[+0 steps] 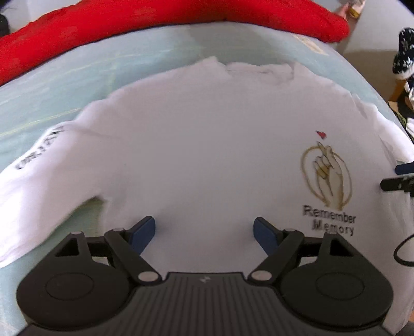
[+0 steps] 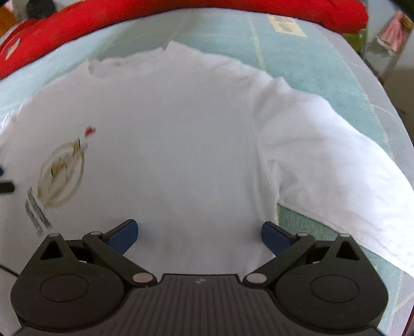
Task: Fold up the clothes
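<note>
Hovering Over a Spread White Shirt, Both Grippers Wide and Empty

Hovering above the cloth, the left gripper (image 1: 204,234) has its blue pads set wide apart with nothing between them, only bare white fabric below. The right gripper (image 2: 199,236) is the same: jaws spread, no cloth pinched, angled steeply down at the garment.

Beneath both lies the white T-shirt (image 1: 201,144), flat and front-up on a pale green bedsheet (image 1: 64,77), collar away from the cameras. Its printed emblem (image 1: 327,178) with the words "Remember Memory" sits on the chest between the two grippers. One sleeve (image 1: 38,175) runs out to the left, the other sleeve (image 2: 333,165) to the right. A red blanket (image 1: 155,18) lies along the far side of the bed.

By my reading, no fold has begun; the shirt is laid out and the grippers are choosing their holds. The next move likely calls for each gripper to settle on a sleeve or side edge, close on a single layer and carry it inward across the chest.
</note>
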Motion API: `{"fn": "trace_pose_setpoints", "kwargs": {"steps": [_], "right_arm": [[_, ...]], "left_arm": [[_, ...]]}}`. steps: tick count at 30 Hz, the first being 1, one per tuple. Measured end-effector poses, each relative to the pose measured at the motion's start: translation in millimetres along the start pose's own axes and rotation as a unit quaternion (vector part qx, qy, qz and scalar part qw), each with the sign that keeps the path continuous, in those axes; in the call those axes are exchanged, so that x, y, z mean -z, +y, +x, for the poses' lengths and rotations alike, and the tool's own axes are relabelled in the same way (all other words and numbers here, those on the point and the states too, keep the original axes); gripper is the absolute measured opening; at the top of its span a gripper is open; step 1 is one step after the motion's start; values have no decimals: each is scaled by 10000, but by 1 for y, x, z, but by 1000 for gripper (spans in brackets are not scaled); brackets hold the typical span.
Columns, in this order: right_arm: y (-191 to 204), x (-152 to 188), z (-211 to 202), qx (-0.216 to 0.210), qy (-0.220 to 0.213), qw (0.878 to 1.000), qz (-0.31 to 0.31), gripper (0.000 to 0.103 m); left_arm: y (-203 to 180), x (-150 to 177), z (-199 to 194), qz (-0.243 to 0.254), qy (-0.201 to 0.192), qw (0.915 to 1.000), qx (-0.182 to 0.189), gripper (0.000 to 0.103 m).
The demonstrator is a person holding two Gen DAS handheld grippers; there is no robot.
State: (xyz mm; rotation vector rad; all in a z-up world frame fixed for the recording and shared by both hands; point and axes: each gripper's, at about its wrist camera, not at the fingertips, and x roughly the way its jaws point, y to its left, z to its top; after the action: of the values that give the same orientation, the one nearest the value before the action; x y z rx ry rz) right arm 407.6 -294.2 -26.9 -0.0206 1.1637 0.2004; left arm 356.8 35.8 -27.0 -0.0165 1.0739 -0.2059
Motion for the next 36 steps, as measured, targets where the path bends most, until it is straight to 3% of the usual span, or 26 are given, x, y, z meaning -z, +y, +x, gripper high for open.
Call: {"fn": "trace_pose_setpoints", "kwargs": {"steps": [4, 10, 13, 16, 20, 23, 30, 36], "right_arm": [[16, -17, -3, 45, -213, 9995, 234, 103], [60, -39, 5, -29, -395, 9990, 208, 103], [81, -38, 6, -33, -432, 9990, 136, 103], [103, -43, 11, -1, -468, 9989, 73, 103], [121, -48, 10, -93, -510, 9986, 118, 103], [131, -51, 8, -83, -575, 9983, -67, 103], [131, -53, 22, 100, -592, 9967, -546, 103], [122, -86, 44, 166, -945, 9940, -519, 103]], "left_arm": [[17, -8, 8, 6, -258, 9992, 315, 82], [34, 17, 7, 332, -156, 9991, 214, 82], [46, 8, -8, 264, -77, 9984, 500, 79], [59, -13, -22, 329, -717, 9948, 644, 81], [78, -38, 1, 282, -896, 9942, 519, 80], [91, -32, 19, 196, -744, 9969, 162, 79], [115, 12, -2, -305, -651, 9972, -216, 82], [115, -9, -12, -356, -974, 9938, -403, 82]]}}
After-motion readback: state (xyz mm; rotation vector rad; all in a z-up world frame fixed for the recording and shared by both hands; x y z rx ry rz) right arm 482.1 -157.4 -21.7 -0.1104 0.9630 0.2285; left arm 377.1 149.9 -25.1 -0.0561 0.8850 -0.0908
